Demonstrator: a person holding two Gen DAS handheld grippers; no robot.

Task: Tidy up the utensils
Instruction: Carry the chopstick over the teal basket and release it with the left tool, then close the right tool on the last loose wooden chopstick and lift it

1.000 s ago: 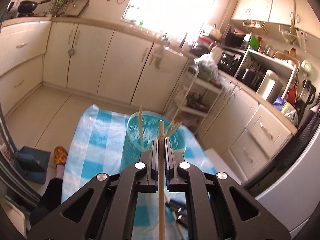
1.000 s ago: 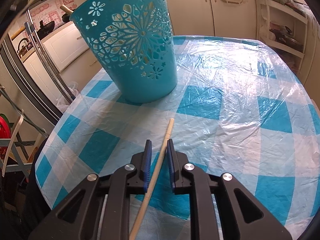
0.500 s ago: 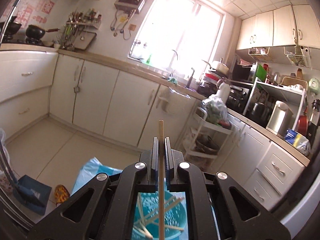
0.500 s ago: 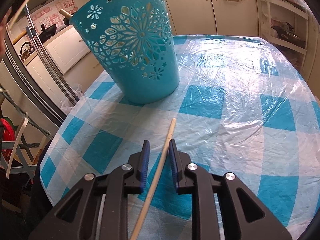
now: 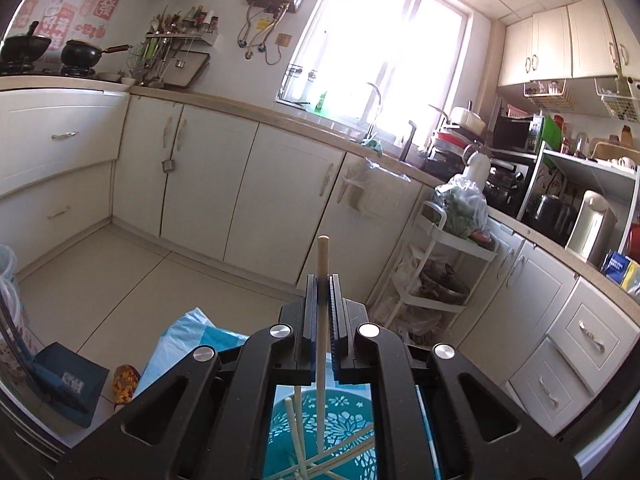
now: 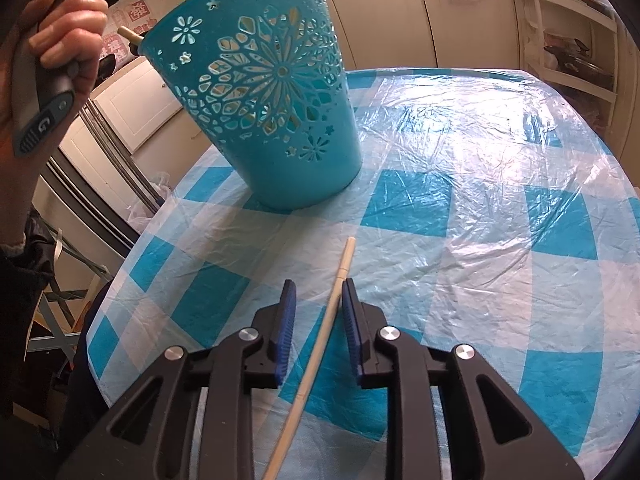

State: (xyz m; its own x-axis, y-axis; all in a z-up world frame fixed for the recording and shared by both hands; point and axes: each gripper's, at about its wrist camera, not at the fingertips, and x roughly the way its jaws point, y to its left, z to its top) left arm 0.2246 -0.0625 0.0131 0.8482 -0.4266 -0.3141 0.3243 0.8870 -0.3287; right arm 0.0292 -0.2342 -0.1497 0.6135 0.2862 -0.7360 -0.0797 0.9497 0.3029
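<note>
The left gripper (image 5: 322, 280) is clamped on a chopstick (image 5: 321, 312) standing upright above the bin (image 5: 340, 436), where other sticks lean. The right gripper (image 6: 319, 294) hovers with jaws parted around a second chopstick (image 6: 320, 344) lying on the checked cloth (image 6: 480, 208), near the bin (image 6: 272, 92)

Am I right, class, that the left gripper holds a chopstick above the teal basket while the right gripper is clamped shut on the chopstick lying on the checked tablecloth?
Not quite. In the right wrist view the right gripper is open, its jaws straddling the chopstick without clamping it.
</note>
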